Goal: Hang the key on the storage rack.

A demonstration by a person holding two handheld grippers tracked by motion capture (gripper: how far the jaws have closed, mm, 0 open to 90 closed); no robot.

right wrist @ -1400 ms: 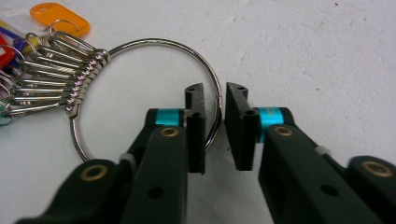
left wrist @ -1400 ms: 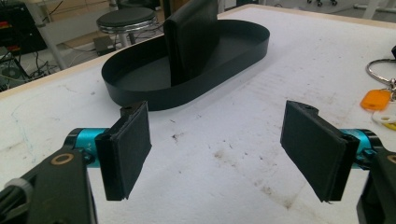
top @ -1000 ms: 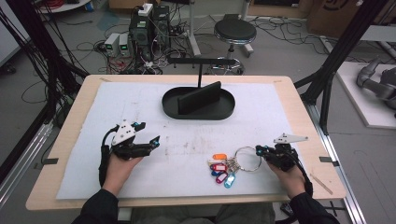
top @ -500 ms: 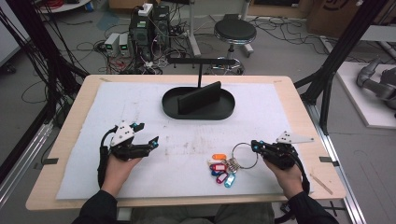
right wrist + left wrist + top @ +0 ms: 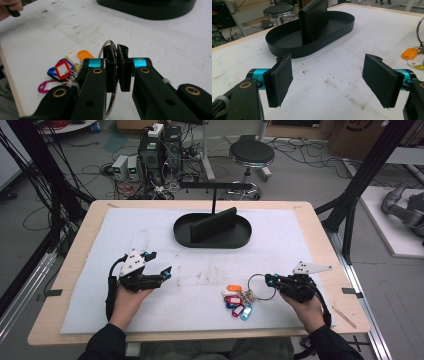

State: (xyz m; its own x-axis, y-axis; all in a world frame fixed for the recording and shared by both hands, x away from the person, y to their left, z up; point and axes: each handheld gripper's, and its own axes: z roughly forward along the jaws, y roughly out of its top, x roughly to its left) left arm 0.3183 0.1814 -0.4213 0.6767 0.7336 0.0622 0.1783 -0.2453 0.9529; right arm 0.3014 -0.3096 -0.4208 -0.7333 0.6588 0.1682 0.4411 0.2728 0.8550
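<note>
A bunch of key tags (image 5: 236, 301) lies on the white mat (image 5: 150, 230) near the front of the tabletop (image 5: 80, 245), toward the person's right. The tags are plastic, in orange, red, blue, pink, cyan and white, strung on small rings that join a large wire ring (image 5: 110, 53).

The right claw (image 5: 270, 280) is closed on that large ring, its two pads almost meeting with the wire between them in the right gripper view. The left claw (image 5: 159, 265) rests well apart at the left, spread wide and holding nothing.

The mat is scuffed and smudged. At its far middle stands a black oval tray (image 5: 185, 232) with an upright black slab (image 5: 214, 224) inside. Beyond the tabletop are a round stool (image 5: 251, 154), electronic boxes (image 5: 160, 145) and tangled cables (image 5: 60, 175) on the grey floor (image 5: 300, 175).
</note>
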